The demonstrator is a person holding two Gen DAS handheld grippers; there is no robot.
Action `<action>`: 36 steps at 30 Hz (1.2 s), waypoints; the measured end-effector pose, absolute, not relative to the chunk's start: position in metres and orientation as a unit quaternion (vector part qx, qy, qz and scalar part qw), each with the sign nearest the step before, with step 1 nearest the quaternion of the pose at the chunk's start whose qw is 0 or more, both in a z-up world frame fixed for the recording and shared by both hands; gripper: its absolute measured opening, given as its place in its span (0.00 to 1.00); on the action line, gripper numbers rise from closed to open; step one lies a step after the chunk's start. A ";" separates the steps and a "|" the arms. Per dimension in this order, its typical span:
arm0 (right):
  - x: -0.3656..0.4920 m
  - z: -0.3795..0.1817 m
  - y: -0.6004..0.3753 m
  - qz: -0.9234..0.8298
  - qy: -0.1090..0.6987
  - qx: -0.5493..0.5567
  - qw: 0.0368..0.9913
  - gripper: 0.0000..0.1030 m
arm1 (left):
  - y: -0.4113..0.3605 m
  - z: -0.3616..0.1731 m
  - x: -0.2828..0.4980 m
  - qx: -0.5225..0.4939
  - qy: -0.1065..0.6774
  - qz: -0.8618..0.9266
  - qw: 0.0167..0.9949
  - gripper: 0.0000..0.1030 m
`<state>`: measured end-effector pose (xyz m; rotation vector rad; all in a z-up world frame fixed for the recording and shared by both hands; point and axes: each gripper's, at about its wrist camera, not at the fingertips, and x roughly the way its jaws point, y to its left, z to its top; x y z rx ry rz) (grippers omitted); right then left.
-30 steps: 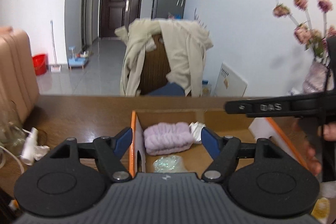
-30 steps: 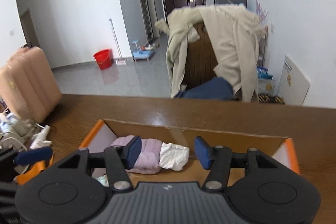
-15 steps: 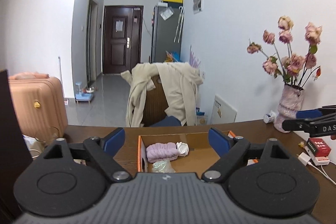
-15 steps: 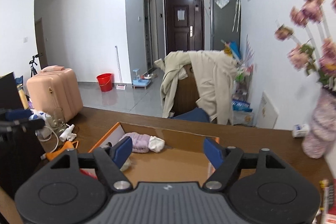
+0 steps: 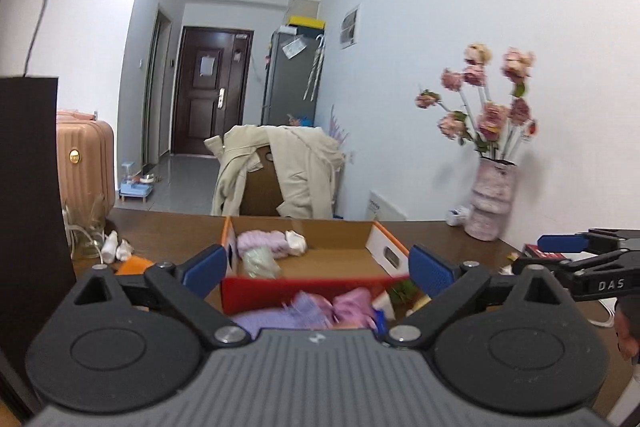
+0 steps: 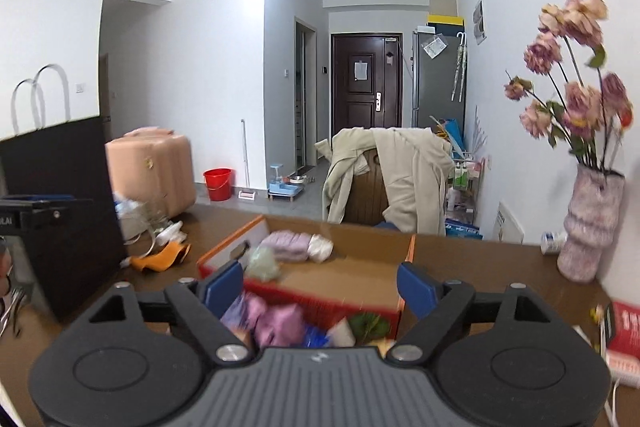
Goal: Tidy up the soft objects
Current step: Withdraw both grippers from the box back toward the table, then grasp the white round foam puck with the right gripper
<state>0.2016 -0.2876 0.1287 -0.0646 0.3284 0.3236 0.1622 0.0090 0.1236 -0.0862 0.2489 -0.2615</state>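
An orange-sided cardboard box (image 5: 332, 263) (image 6: 360, 271) lies open on the brown table. At its far left lie a lilac fluffy band (image 5: 262, 239) (image 6: 290, 245), a white cloth (image 5: 296, 241) (image 6: 321, 247) and a pale green bundle (image 5: 260, 264) (image 6: 264, 263). Nearer, a red bin (image 5: 300, 291) (image 6: 320, 299) holds purple and pink soft things (image 5: 316, 309) (image 6: 276, 323). My left gripper (image 5: 316, 267) hovers over the bin, its jaws opening, nothing between them. My right gripper (image 6: 320, 283) hovers there too, jaws opening and empty.
A tall black paper bag (image 5: 28, 187) (image 6: 60, 211) stands at the left. A pink vase of flowers (image 5: 492, 203) (image 6: 588, 227) stands at the right wall. An orange item (image 6: 160, 259) and white bottles (image 5: 114, 247) lie left of the box; a red packet (image 6: 624, 327) lies right.
Both grippers pulled back from the cardboard box, which now looks smaller and farther. Their jaws widened. The red bin of soft things came into view below them.
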 end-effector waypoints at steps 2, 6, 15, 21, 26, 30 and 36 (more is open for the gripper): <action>0.180 0.114 -0.285 0.157 0.162 -0.039 0.973 0.81 | 0.003 0.107 0.140 -0.043 0.114 -0.136 0.983 1.00; 0.137 0.078 -0.281 0.170 0.168 -0.051 0.970 0.86 | -0.003 0.074 0.108 -0.044 0.133 -0.148 0.979 1.00; 0.114 0.016 -0.261 0.184 0.227 -0.028 0.956 0.87 | -0.005 0.055 0.104 -0.028 0.126 -0.132 0.983 1.00; 0.134 -0.005 -0.256 0.182 0.255 -0.023 0.949 0.87 | -0.004 0.049 0.128 -0.032 0.146 -0.122 0.981 1.00; 0.149 -0.020 -0.253 0.178 0.278 -0.021 0.944 0.87 | -0.009 0.041 0.150 -0.034 0.165 -0.127 0.977 1.00; 0.159 -0.028 -0.248 0.166 0.288 -0.043 0.942 0.86 | -0.019 0.035 0.167 -0.027 0.180 -0.139 0.973 1.00; 0.175 -0.029 -0.258 0.177 0.302 -0.021 0.936 0.53 | -0.050 0.034 0.202 -0.013 0.186 -0.187 0.965 0.99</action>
